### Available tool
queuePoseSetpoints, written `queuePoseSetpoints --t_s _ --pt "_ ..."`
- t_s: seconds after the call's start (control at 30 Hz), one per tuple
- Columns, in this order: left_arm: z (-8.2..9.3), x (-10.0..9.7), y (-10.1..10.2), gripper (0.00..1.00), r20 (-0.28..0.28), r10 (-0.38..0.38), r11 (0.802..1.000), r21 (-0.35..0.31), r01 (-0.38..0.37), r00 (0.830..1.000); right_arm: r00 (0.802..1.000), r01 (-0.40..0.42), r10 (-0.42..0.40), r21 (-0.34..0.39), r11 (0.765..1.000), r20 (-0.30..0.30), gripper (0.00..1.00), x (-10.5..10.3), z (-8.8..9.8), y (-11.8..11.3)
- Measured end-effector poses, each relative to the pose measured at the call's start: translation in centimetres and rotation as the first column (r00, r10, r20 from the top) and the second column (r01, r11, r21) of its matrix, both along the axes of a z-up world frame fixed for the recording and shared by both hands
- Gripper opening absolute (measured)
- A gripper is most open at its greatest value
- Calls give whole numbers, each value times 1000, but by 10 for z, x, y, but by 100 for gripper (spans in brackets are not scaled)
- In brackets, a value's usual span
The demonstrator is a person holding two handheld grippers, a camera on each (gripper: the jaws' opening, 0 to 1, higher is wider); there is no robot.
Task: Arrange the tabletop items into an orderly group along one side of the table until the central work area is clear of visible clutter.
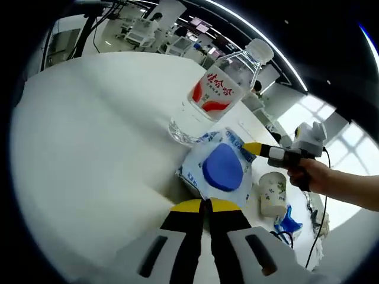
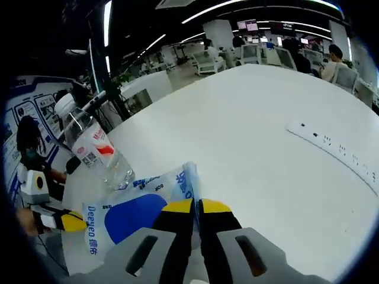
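Left gripper view: both hand-held grippers clenched on tissue pack edges, bottle just beside.

Clear glossy plastic bottle, shiny plastic-film pack, paper cup, matt white tabletop.

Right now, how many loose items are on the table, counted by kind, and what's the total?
Water bottle: 1
Wet wipes pack: 1
Paper cup: 1
Blue scissors: 1
Power strip: 1
Total: 5
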State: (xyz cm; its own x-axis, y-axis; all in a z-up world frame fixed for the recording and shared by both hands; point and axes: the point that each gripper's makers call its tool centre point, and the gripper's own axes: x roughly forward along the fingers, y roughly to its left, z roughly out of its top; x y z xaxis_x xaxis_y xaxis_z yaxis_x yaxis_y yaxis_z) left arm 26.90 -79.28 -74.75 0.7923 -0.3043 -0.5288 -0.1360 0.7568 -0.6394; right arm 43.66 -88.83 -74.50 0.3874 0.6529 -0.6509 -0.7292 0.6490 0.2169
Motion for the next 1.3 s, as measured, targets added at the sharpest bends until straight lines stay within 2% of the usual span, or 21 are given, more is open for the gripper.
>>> queuePoseSetpoints --t_s 0.13,0.23,0.3,0.57,0.87,1.03,1.1,1.13,1.3 --pt "1 1 2 0 -3 3 1000 -19 -3 1000 1000 8 -8 6 1000 -10 0 -2 4 -4" --pt "6 1 5 0 11 0 1000 17 0 1000 1000 14 -14 7 1000 -12 0 -5 7 -8" --pt "11 3 8 0 27 -9 999 36 8 1000 1000 27 -27 9 1000 2 0 -7 13 -10" --pt "32 6 9 0 60 -21 999 27 19 998 995 93 -95 64 994 37 0 -12 34 -24" --pt "51 6 14 0 83 -44 998 50 40 996 988 138 -146 133 981 53 0 -32 66 -29" --pt "58 4 19 0 93 -57 996 75 50 994 981 182 -190 170 968 33 0 -47 76 -37" --pt "62 2 17 0 95 -63 996 75 56 993 971 222 -236 232 947 32 0 -55 85 -41" --pt "64 1 17 0 101 -64 996 76 56 993 967 243 -254 244 939 13 0 -60 85 -44" --pt "67 -1 16 0 103 -72 995 71 65 992 958 280 -288 246 928 -6 0 -79 81 -58"
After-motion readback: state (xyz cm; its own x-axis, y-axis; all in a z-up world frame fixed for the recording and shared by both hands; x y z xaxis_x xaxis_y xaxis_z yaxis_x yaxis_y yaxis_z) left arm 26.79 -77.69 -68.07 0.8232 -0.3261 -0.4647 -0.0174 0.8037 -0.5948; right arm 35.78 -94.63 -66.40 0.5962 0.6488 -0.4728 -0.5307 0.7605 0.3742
